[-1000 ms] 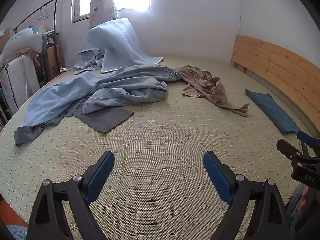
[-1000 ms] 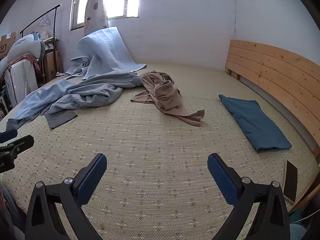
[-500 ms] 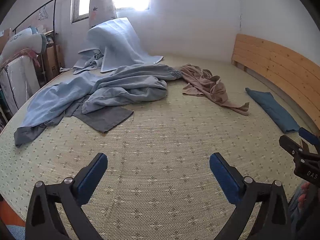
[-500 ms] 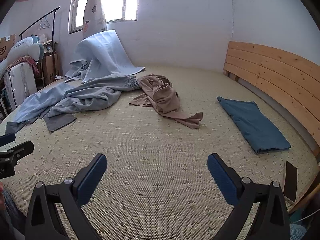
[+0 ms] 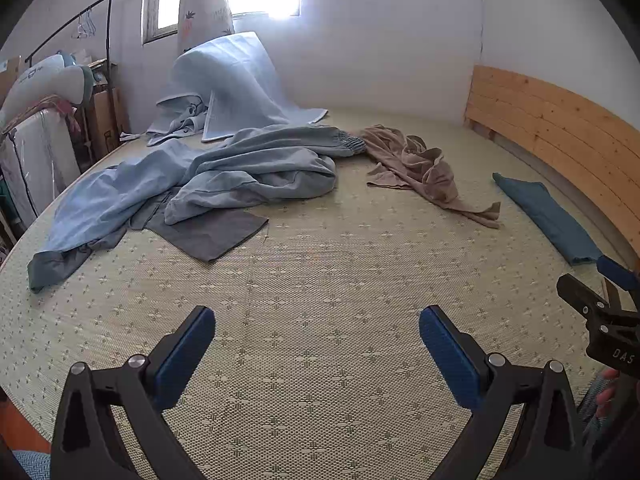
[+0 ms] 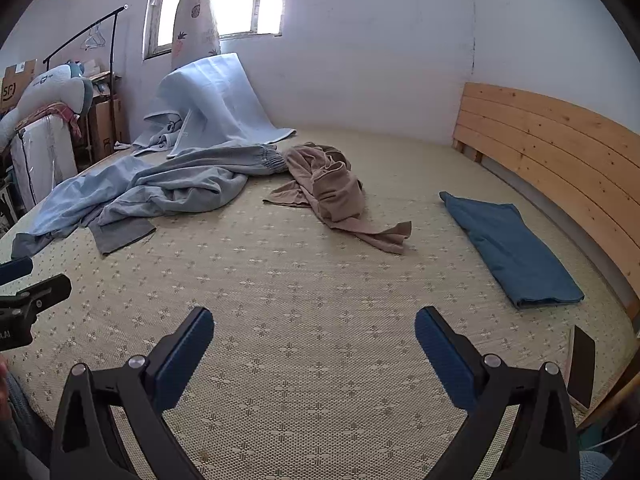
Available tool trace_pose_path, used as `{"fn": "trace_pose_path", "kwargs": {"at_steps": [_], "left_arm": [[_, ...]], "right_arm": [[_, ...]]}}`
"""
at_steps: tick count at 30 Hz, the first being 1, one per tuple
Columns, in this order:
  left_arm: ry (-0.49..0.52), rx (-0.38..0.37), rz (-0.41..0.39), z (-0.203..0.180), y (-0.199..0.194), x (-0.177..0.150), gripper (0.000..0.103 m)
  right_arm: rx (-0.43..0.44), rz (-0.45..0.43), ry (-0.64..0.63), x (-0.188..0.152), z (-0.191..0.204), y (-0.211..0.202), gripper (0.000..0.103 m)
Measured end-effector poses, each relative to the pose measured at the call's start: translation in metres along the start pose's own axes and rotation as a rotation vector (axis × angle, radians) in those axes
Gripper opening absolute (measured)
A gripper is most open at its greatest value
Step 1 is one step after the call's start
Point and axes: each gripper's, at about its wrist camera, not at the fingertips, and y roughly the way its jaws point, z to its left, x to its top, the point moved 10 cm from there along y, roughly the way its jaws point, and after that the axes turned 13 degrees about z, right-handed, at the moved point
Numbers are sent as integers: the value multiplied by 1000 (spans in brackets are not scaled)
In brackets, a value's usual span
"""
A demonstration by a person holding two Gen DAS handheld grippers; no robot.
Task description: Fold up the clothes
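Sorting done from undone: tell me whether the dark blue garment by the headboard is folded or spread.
Folded. The dark blue garment lies as a flat, neat rectangle with straight edges beside the headboard.

L tongs [image 5: 316, 354] wide open, R tongs [image 6: 314, 352] open, empty

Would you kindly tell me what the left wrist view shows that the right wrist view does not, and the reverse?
Only the left wrist view shows the right claw from the side, at its right edge. Only the right wrist view shows a dark flat object near the bed's right edge and the left claw from the side. Both show the folded blue garment beside the wooden headboard, the tan garment, the light blue clothes heap, and open, empty claws.
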Motion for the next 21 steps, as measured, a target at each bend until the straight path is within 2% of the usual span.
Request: {"fn": "trace_pose_path", "kwargs": {"at_steps": [21], "left_arm": [[9, -12, -6, -2, 1, -1, 103]], "right_arm": [[3, 7, -4, -2, 1, 1, 103]]}}
